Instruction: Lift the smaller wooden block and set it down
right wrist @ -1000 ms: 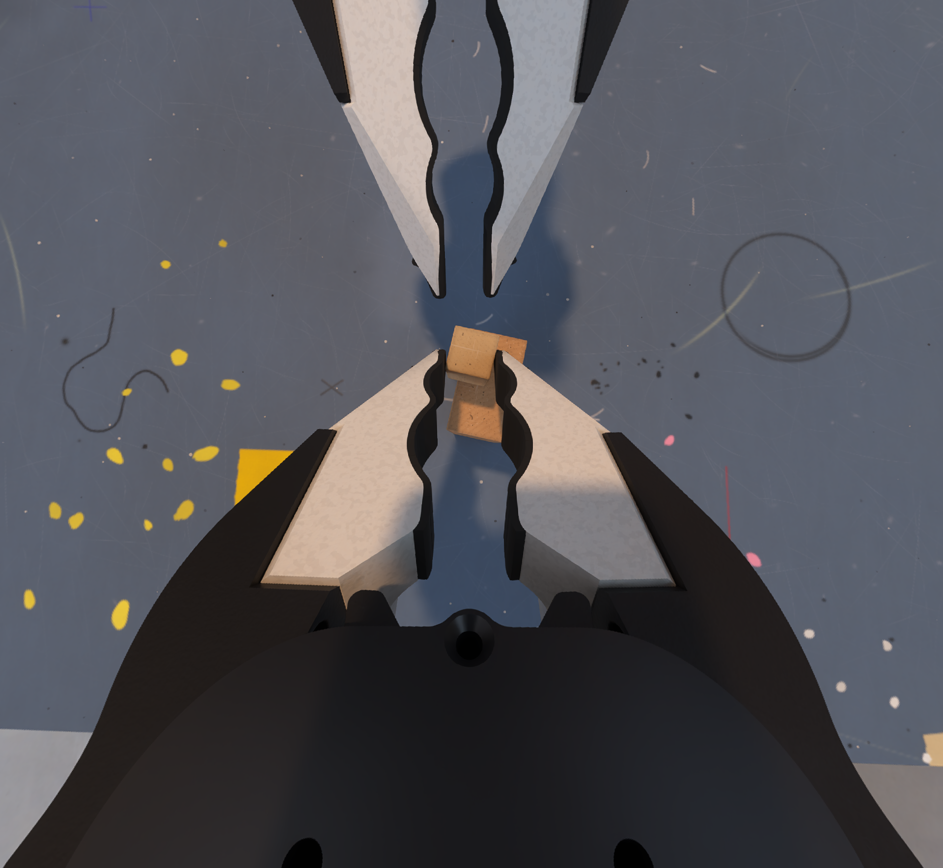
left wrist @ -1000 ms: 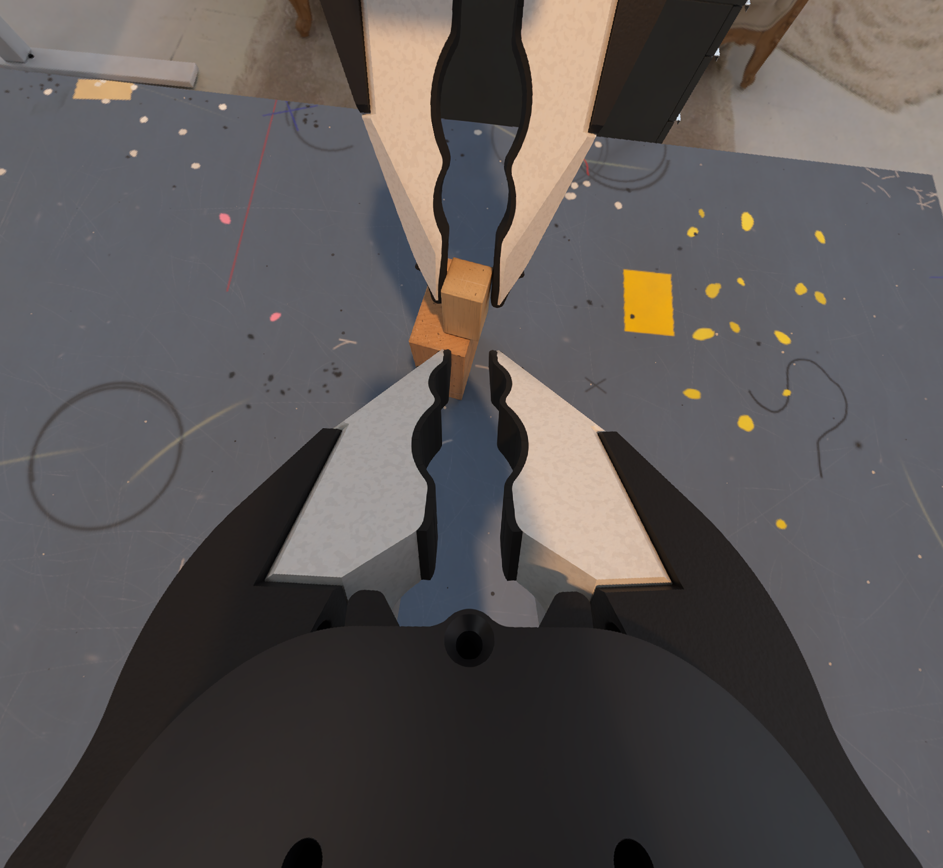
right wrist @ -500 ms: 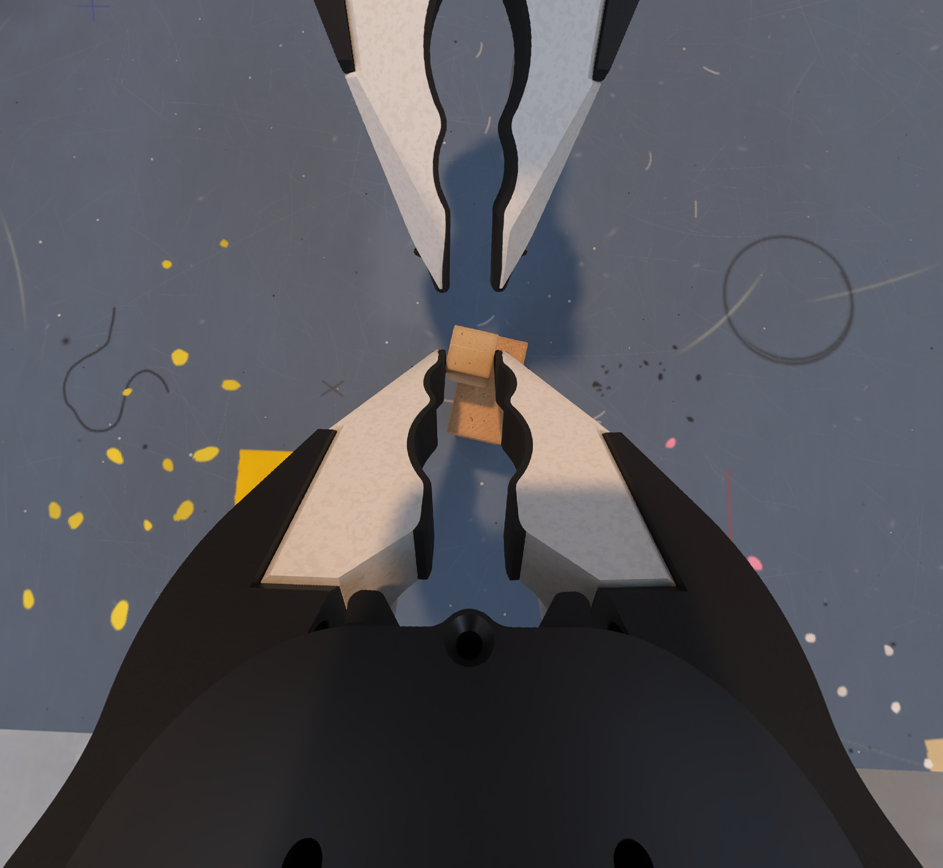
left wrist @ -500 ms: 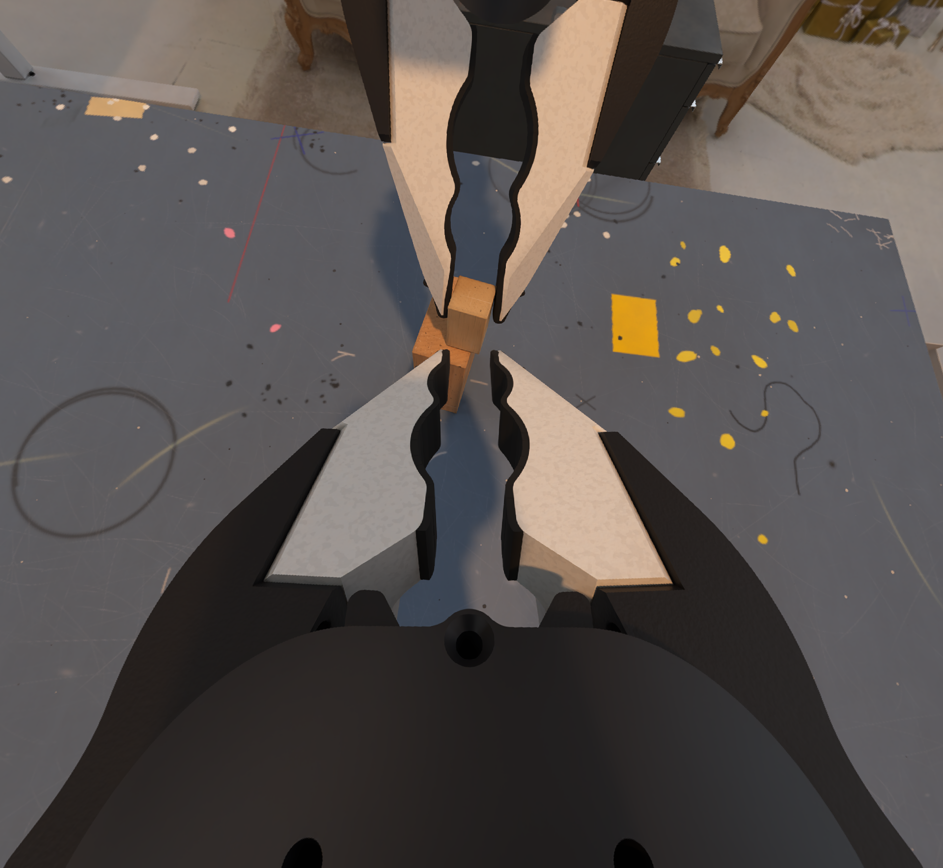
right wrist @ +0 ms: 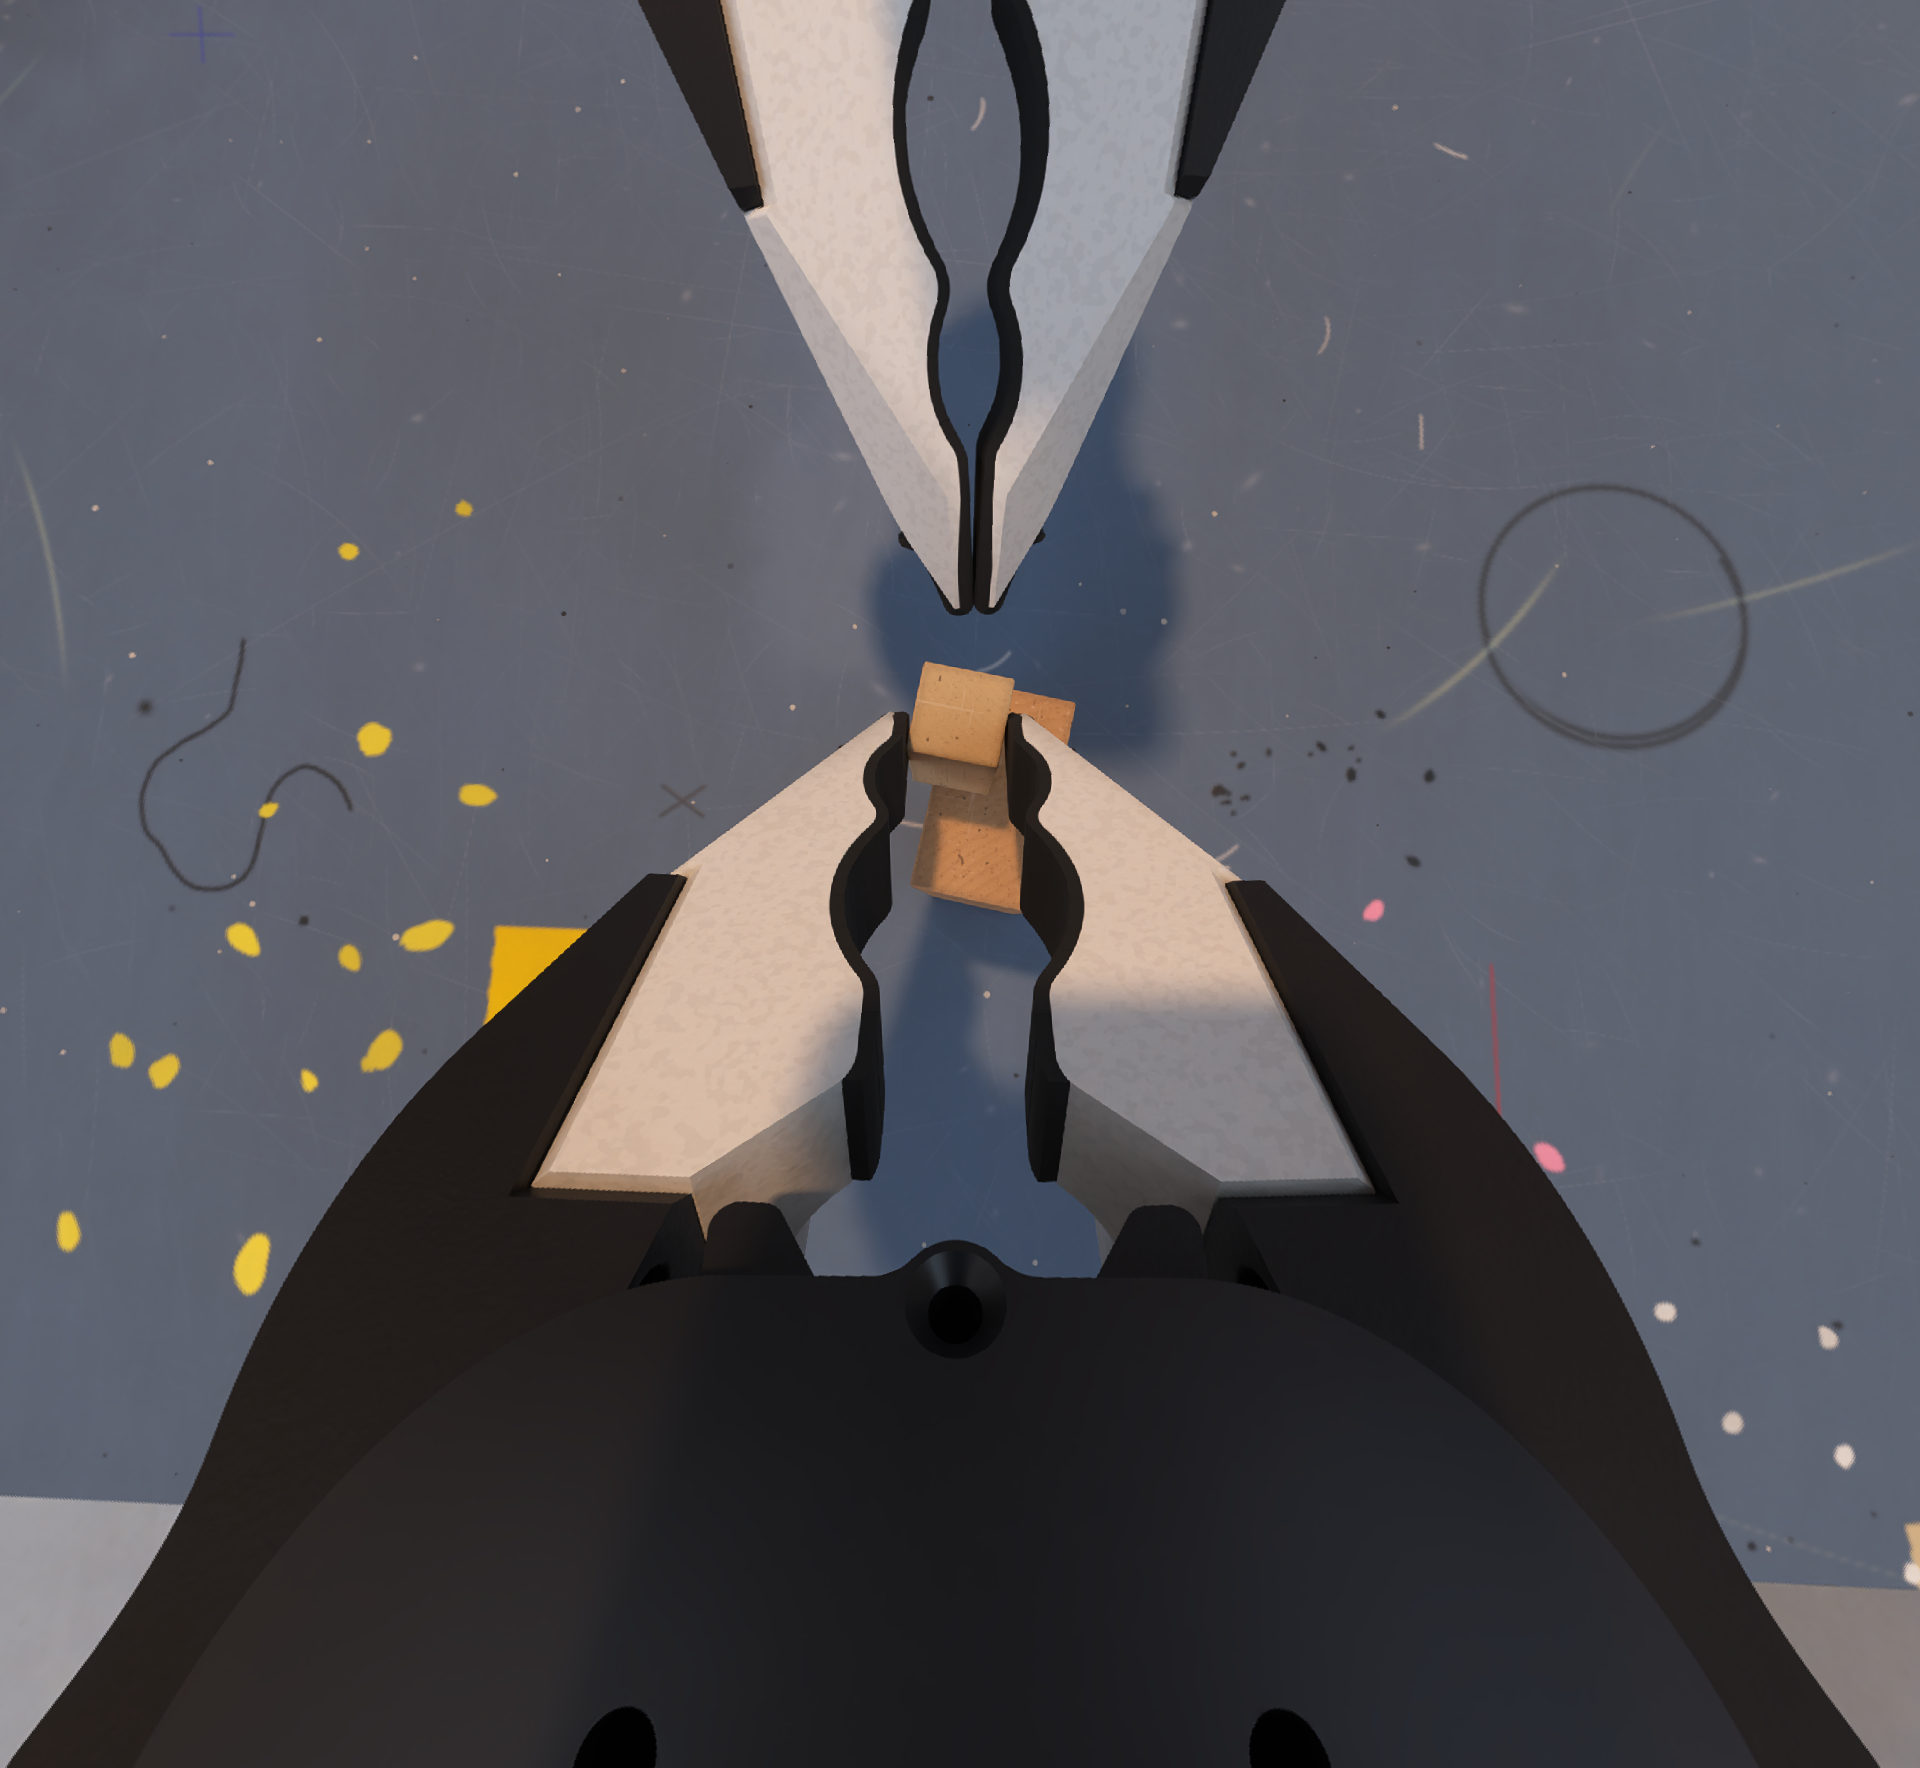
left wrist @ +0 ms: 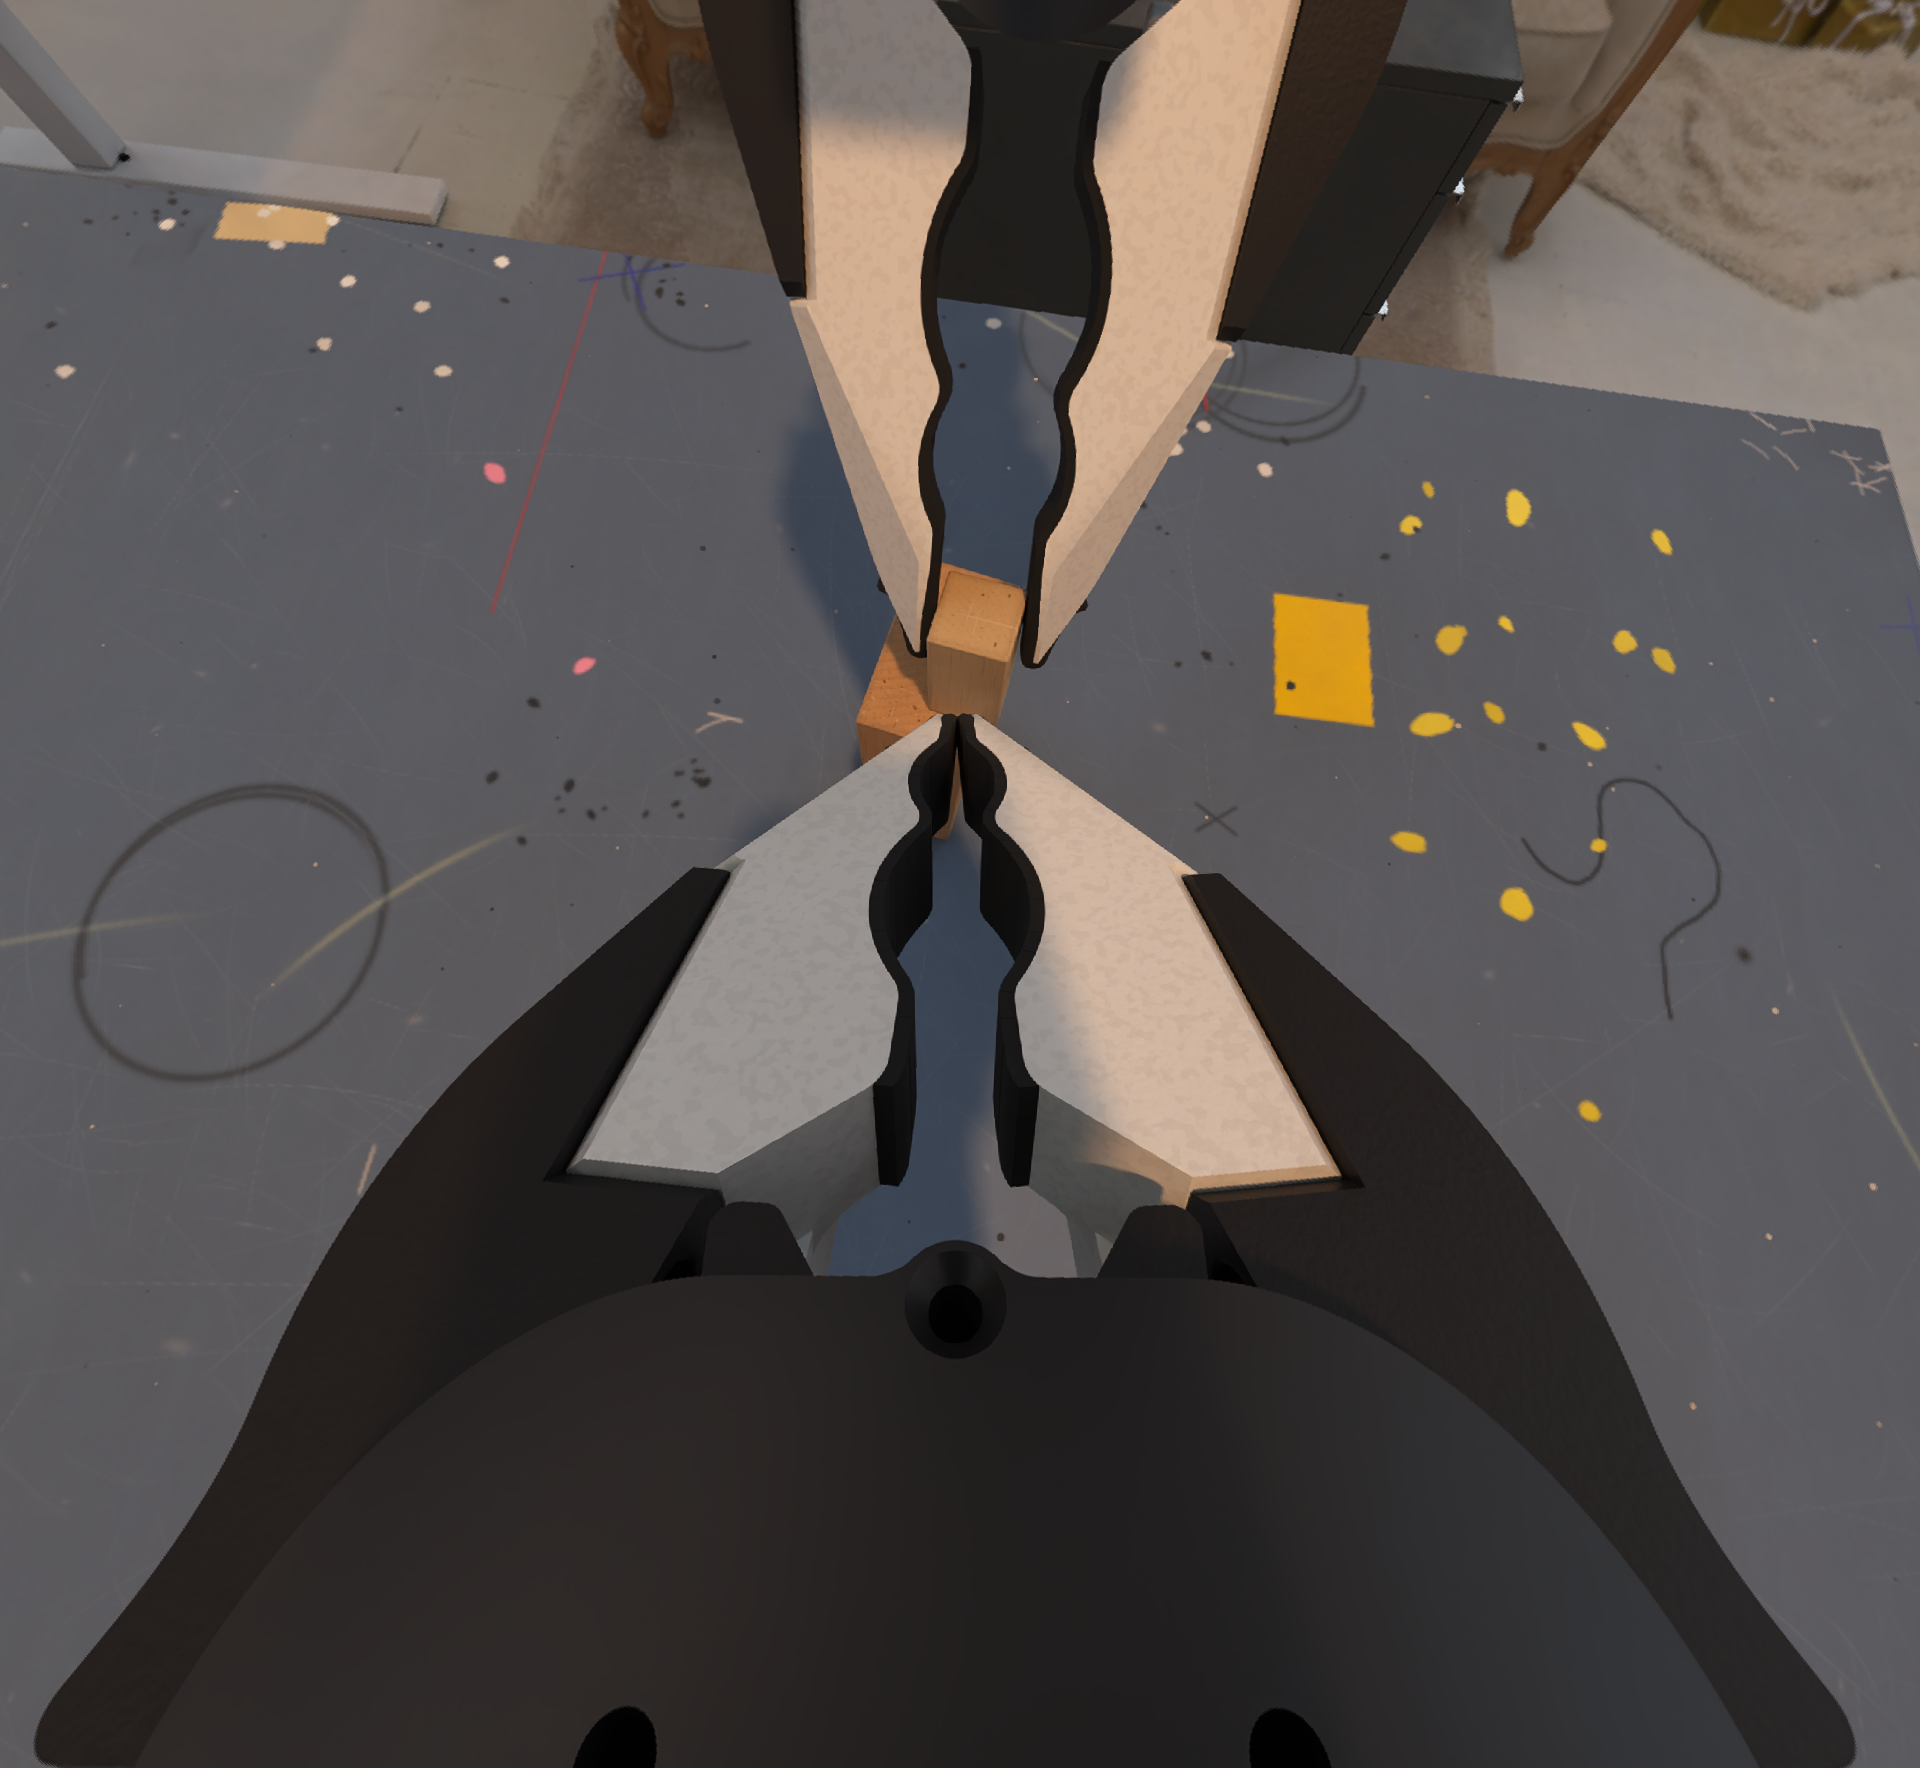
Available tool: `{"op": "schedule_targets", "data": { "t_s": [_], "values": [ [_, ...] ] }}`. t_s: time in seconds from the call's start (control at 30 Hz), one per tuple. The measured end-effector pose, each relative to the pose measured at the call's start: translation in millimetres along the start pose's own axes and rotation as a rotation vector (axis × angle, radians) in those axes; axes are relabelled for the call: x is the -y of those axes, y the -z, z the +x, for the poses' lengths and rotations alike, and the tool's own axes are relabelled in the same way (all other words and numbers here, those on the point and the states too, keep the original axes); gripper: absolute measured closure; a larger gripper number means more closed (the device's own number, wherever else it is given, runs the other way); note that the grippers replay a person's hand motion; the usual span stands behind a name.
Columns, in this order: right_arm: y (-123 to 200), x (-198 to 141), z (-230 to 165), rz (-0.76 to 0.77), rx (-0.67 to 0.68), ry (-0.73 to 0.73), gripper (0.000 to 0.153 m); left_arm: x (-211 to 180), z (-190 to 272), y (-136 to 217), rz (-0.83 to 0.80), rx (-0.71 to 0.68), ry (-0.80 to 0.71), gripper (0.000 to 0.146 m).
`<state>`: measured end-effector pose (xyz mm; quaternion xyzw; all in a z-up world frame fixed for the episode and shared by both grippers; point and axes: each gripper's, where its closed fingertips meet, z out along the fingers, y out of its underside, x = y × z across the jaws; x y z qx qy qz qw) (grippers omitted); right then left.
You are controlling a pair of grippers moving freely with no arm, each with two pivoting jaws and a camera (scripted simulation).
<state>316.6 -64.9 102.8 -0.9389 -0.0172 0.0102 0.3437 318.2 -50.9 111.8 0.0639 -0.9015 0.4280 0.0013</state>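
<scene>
The smaller, pale wooden block (right wrist: 961,716) sits between the fingertips of my right gripper (right wrist: 956,731), which is shut on it. It is held just over the larger, darker wooden block (right wrist: 971,861), which lies on the grey table (right wrist: 416,264). In the left wrist view the right gripper (left wrist: 971,656) comes down from the top with the small block (left wrist: 971,643) in it, and the larger block (left wrist: 894,690) is partly hidden behind it. My left gripper (left wrist: 956,721) is shut and empty, its tips just short of the blocks. It also shows in the right wrist view (right wrist: 971,604).
The table (left wrist: 312,575) is marked with paint spots, a yellow rectangle (left wrist: 1322,658) to the right and a drawn circle (left wrist: 234,934) to the left. Beyond its far edge stand a black cabinet (left wrist: 1455,160) and chairs.
My left gripper's fingers have closed from a narrow gap to tips touching, and it has drawn back slightly. The right gripper still holds the small block in about the same place.
</scene>
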Motion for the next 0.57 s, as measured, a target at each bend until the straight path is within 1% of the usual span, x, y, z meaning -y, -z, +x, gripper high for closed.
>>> {"op": "schedule_targets", "data": {
  "t_s": [0.27,0.57],
  "values": [
    [-0.4,0.3,0.2,-0.029,-0.01,0.01,0.134,0.2,7.6,-3.0,-0.007,0.024,-0.078,0.146],
    [-0.4,0.2,0.3,-0.061,-0.013,0.015,0.134,-0.7,5.5,-3.8,-0.004,0.015,-0.036,0.146]
  ]
}}
